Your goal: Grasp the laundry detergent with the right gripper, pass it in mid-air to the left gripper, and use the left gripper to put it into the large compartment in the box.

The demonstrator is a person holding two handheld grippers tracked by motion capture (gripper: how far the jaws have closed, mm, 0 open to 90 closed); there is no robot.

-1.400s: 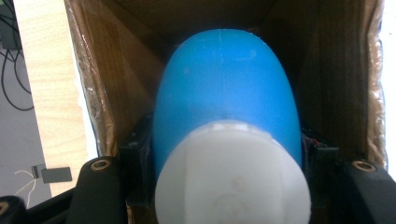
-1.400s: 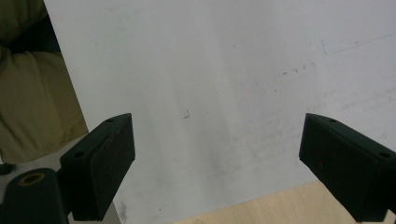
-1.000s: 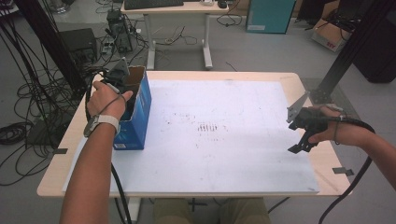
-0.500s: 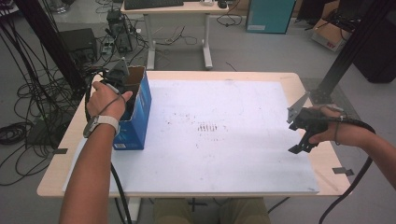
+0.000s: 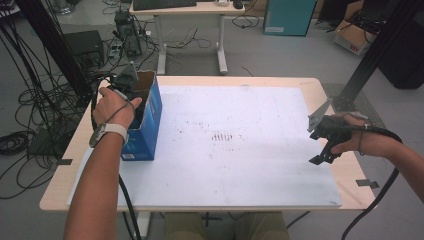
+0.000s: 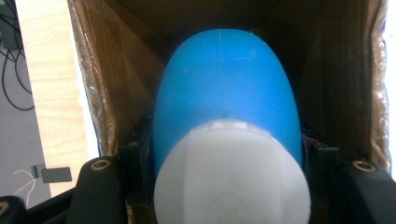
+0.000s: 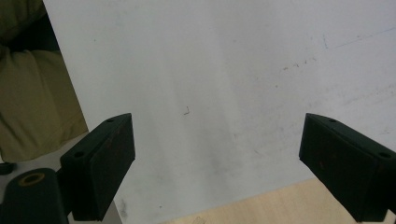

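Left gripper (image 6: 224, 186) fingers (image 6: 135, 158) clamped on a blue bottle (image 6: 226, 93) with a white cap (image 6: 231, 172), one finger on each flank just behind the cap. Bottle pointing away from the fingers, down into an open cardboard box (image 6: 345, 70); brown inner walls close on both sides and beyond the bottle's rounded end. In the high view, left gripper (image 5: 131, 89) at the mouth of the same box (image 5: 147, 125), blue on the outside, standing near the left edge of the table (image 5: 330, 90); left hand (image 5: 112, 107) just behind, wrapped around the gripper's body.

Right gripper (image 7: 217, 168) fingers (image 7: 102, 168) spread wide, nothing between them. Below and ahead of the fingers, a white sheet (image 7: 233, 60) with faint marks; a strip of bare wooden table at its edge. In the high view, right gripper (image 5: 322, 155) above the right end of the white sheet (image 5: 240, 165), well apart from the box, right hand (image 5: 360, 142) gripping it from behind.
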